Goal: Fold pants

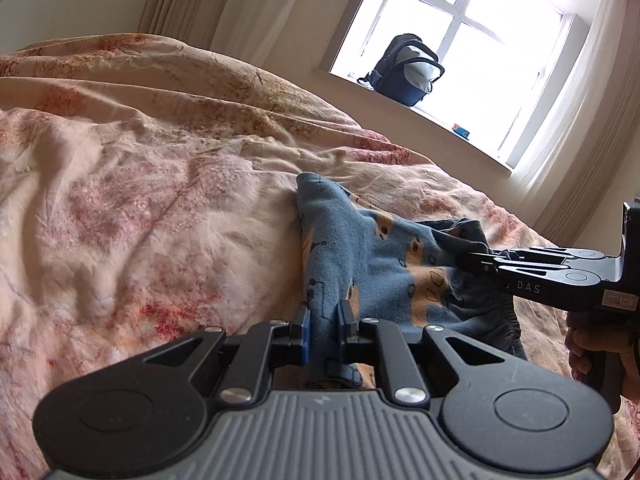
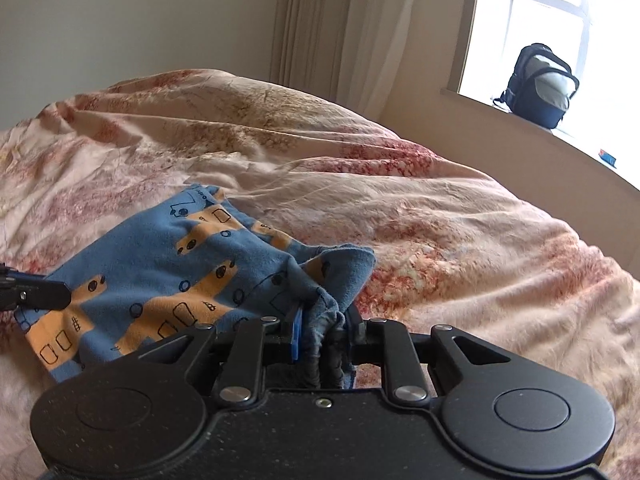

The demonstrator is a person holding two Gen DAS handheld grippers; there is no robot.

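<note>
- Lying bunched on the floral duvet [image 1: 160,200], the blue pants [image 1: 360,256] with orange vehicle prints sit near the bed's near edge.
- The left gripper [image 1: 324,320] is pinched narrowly on a fold of the pants' blue fabric, which rises between its pads.
- The right gripper [image 2: 324,328] is clamped on a gathered, crumpled edge of the pants; in the left wrist view it reaches in from the right, with a hand [image 1: 588,352] on its handle.
- A dark backpack [image 1: 408,72] stands on the windowsill [image 1: 472,132], well apart from the pants, beside pale curtains [image 1: 256,4].
</note>
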